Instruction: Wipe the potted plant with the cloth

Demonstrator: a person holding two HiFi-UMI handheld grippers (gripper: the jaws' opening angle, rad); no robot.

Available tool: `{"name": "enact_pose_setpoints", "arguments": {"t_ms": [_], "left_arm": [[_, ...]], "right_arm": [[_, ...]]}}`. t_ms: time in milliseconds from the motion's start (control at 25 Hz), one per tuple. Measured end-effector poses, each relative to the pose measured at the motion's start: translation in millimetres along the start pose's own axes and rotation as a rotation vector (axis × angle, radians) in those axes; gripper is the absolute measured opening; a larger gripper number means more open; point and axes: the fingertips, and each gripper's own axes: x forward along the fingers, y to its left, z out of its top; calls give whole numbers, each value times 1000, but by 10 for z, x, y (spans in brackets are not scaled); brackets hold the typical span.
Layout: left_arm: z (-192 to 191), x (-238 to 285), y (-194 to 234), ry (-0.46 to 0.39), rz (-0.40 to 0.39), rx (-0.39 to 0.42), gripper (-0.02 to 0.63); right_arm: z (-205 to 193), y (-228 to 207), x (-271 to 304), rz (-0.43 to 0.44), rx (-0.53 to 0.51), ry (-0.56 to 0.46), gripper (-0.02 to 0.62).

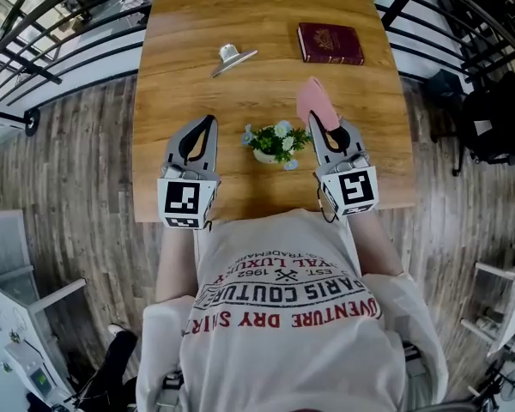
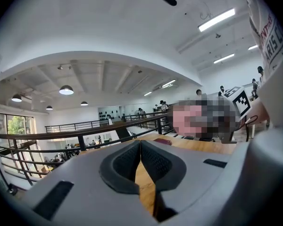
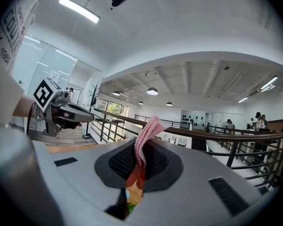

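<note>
The potted plant [image 1: 275,144] stands on the counter [image 1: 189,93] between the grippers, apart from both — the right gripper [image 1: 319,125] has its jaws clamped on the cloth [image 1: 314,103], the left gripper [image 1: 208,125] has its jaws closed on nothing — so the cloth seems ready and the wiping itself not yet begun.

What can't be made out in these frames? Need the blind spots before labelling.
- Potted plant: in the head view, leaves and flowers cover most of its pot; the right gripper view shows only a green sliver at the bottom.
- Book: cover print too small, head view.
- Cloth: lower part hidden between the right gripper fingers, both views.
- Metal object: too small to identify, head view.
</note>
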Motion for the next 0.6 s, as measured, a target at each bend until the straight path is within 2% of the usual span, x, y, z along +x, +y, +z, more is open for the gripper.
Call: {"name": "enact_pose_setpoints", "arguments": {"t_ms": [600], "left_arm": [[-37,70,-39,22,-22,-32,18]], "right_arm": [[-74,-17,-17,20,22,-5,38]]}}
